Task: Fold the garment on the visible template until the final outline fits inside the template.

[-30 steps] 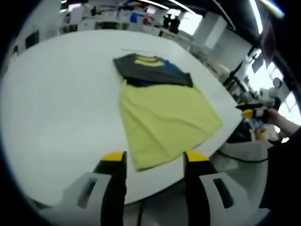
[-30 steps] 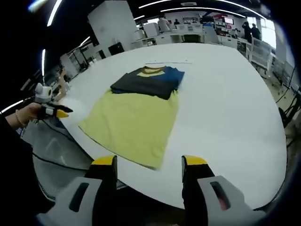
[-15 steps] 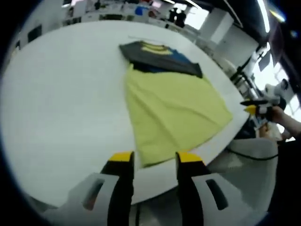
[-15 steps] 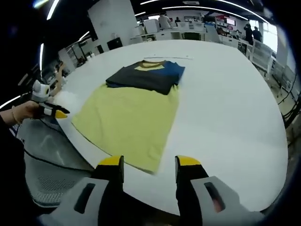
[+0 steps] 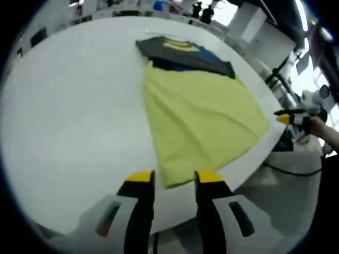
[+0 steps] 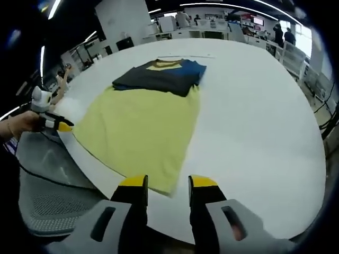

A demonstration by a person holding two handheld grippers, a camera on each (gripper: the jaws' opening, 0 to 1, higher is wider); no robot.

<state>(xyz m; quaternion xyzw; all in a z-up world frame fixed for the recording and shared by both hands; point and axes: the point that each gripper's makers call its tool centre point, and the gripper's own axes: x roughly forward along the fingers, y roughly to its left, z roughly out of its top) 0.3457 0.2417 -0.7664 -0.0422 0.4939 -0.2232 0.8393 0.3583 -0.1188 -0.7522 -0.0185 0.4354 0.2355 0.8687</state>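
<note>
A T-shirt with a yellow body (image 5: 201,106) and a dark folded-in top (image 5: 185,55) lies flat on the white table (image 5: 69,106). My left gripper (image 5: 175,177) is open, its jaws standing either side of the near hem corner. In the right gripper view the same shirt (image 6: 143,127) lies with its dark top (image 6: 159,76) at the far end. My right gripper (image 6: 168,181) is open around the other hem corner. The right gripper (image 5: 294,116) also appears, in a hand, by the table edge. The left gripper (image 6: 53,124) likewise sits just off the table's rim.
The shirt's hem lies close to the rounded table edge (image 6: 95,169). A grey mesh chair (image 6: 47,201) stands below it, with cables hanging. A thin pale line (image 6: 185,55) crosses the table beyond the collar. Broad bare tabletop (image 6: 254,116) lies beside the shirt.
Both grippers have moved in toward the shirt's hem, and each pair of jaws has narrowed around a hem corner. The shirt itself has not moved.
</note>
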